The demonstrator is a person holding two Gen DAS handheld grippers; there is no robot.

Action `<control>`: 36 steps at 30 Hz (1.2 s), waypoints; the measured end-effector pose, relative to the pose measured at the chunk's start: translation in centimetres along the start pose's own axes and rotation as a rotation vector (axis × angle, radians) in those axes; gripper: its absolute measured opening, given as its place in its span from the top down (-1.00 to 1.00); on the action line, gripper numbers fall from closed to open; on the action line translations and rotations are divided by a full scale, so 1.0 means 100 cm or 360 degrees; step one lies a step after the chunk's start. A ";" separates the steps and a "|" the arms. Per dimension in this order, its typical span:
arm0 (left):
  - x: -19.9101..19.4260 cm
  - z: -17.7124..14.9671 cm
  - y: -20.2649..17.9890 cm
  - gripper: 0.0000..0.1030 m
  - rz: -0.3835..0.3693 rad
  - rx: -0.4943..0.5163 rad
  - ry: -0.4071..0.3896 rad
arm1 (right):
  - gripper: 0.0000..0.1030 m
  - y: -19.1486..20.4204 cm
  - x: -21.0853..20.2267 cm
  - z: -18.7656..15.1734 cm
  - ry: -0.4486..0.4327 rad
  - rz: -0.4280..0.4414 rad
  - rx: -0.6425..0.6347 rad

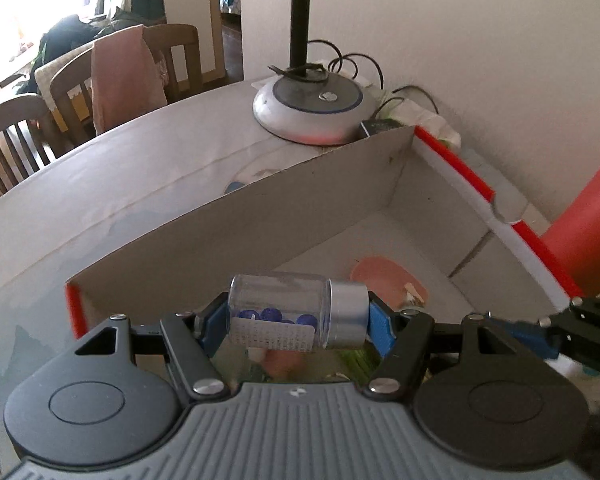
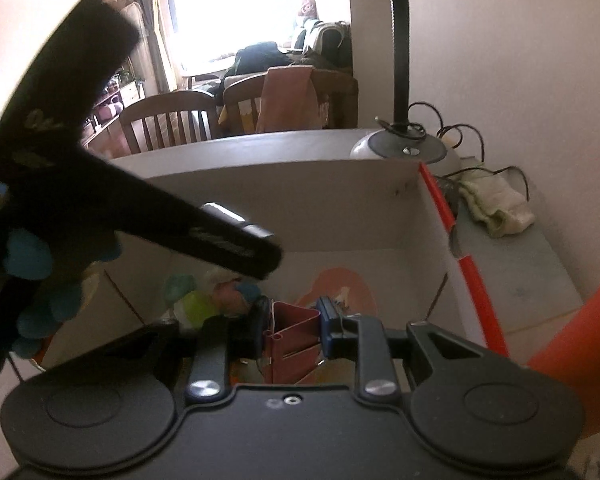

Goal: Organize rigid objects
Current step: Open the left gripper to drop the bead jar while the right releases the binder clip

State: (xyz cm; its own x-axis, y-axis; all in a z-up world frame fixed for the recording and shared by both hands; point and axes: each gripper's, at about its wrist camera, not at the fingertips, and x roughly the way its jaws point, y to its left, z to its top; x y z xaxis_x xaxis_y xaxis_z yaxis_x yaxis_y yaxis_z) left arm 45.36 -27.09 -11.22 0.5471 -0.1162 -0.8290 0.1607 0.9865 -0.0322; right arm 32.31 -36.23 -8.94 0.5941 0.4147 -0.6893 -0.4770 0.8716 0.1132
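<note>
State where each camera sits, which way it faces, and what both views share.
Left wrist: on the left gripper, angled down into the cardboard box; its jaws hold a clear jar.
Right wrist: on the right gripper, angled down into the same box; its jaws hold a pink clip; the left gripper crosses at left.
Shared: box, lamp base, chairs.

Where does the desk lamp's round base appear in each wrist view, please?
Left wrist view: lamp base sits upper centre, just beyond the cardboard box's far corner.
Right wrist view: lamp base sits upper right, behind the same corner.
Shared landmark: the box's red edge strip.
</note>
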 end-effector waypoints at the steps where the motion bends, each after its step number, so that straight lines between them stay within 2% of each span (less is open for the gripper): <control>1: 0.005 0.001 -0.002 -0.34 0.0001 0.0008 0.0009 | 0.54 0.000 0.004 0.000 0.0008 0.0002 -0.0004; 8: 0.028 0.005 -0.007 -0.34 -0.0001 0.0016 0.0100 | 0.54 0.003 0.009 -0.006 0.0040 0.0030 -0.0014; 18: 0.034 0.005 -0.012 -0.35 0.0021 0.0057 0.0114 | 0.41 0.000 0.011 -0.005 0.0061 0.0038 0.0038; 23: 0.034 0.005 -0.011 -0.38 0.0018 0.0046 0.0127 | 0.40 -0.001 0.010 -0.005 0.0069 0.0050 0.0069; 34: 0.008 0.000 -0.007 -0.41 0.0025 0.0023 0.0050 | 0.26 0.000 -0.002 -0.004 0.0056 0.0068 0.0112; 36: 0.000 -0.002 -0.006 -0.41 0.0025 0.0030 0.0022 | 0.19 0.000 -0.005 -0.004 0.0051 0.0065 0.0118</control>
State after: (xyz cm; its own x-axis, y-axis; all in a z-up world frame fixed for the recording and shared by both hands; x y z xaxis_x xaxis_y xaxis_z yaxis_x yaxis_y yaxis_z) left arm 45.09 -27.65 -11.30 0.5385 -0.0988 -0.8368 0.1676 0.9858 -0.0085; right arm 31.74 -36.49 -8.87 0.5536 0.4426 -0.7054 -0.4505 0.8716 0.1934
